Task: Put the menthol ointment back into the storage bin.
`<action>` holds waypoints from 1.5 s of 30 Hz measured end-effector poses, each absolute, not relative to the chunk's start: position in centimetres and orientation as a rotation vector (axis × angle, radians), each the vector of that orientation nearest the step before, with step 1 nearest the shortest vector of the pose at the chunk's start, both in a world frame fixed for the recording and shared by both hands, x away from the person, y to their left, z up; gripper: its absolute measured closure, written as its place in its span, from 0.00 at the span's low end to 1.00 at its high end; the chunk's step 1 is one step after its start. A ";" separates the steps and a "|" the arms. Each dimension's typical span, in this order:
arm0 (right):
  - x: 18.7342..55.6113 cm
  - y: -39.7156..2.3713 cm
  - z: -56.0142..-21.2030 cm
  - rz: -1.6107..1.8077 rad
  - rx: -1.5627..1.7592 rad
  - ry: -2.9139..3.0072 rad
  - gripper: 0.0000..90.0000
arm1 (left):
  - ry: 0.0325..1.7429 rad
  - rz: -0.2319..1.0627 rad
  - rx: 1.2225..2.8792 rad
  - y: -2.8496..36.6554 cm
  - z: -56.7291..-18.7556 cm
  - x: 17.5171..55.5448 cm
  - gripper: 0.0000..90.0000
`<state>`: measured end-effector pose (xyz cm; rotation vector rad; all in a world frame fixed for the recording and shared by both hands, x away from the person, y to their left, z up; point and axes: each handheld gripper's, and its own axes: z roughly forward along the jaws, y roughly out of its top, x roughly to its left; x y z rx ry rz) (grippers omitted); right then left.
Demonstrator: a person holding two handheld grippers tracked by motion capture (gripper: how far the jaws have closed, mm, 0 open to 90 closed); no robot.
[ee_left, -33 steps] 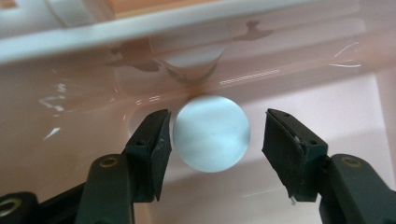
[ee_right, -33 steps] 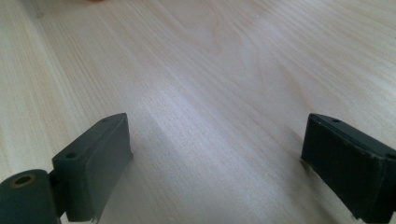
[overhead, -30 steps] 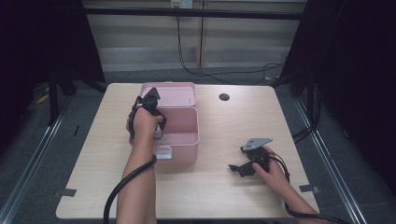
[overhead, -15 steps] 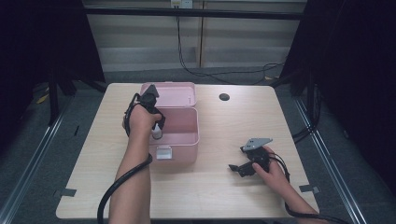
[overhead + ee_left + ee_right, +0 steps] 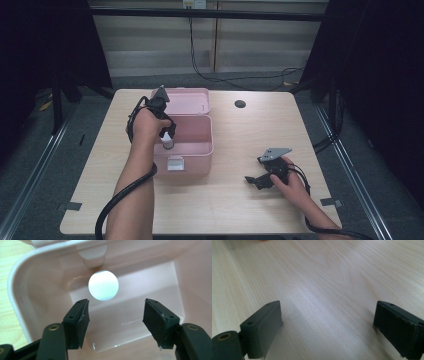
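White round thing (image 5: 103,285) in pink box (image 5: 23,277): ball or bottle cap, can't tell, top-down only. In high view the hand hides left gripper (image 5: 167,137) tips. Box front wall cut off by the left gripper view's bottom edge.

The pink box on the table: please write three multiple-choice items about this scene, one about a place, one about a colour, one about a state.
1. Where does the white ball lie?
A. Inside the pink box
B. On the table beside the box
C. Between the right gripper's pads

2. What colour is the small round thing on the table behind the box?
A. White
B. Dark
C. Pink

3. How does the left gripper stand?
A. Shut on the ball
B. Open above the box, nothing between its pads
C. Lying on the table

Answers: 1 A, the left gripper view shows the ball on the box floor. 2 B, it is a dark spot in the high view. 3 B, the jaws have just been opening, and the ball lies beyond them, not between.
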<state>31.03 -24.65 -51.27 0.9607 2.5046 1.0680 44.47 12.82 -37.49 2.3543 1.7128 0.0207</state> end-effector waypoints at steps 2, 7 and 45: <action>31.0 -24.6 -51.3 1.070 0.960 2.507 0.08 | 1.702 0.005 2.366 12.9 -37.3 44.4 0.39; 31.0 -24.6 -51.3 1.069 0.961 2.507 0.08 | 1.672 0.019 2.375 13.0 -36.8 44.2 0.36; 31.0 -24.7 -51.3 1.068 0.961 2.505 0.08 | 1.409 -0.046 2.545 12.3 -32.5 40.8 0.28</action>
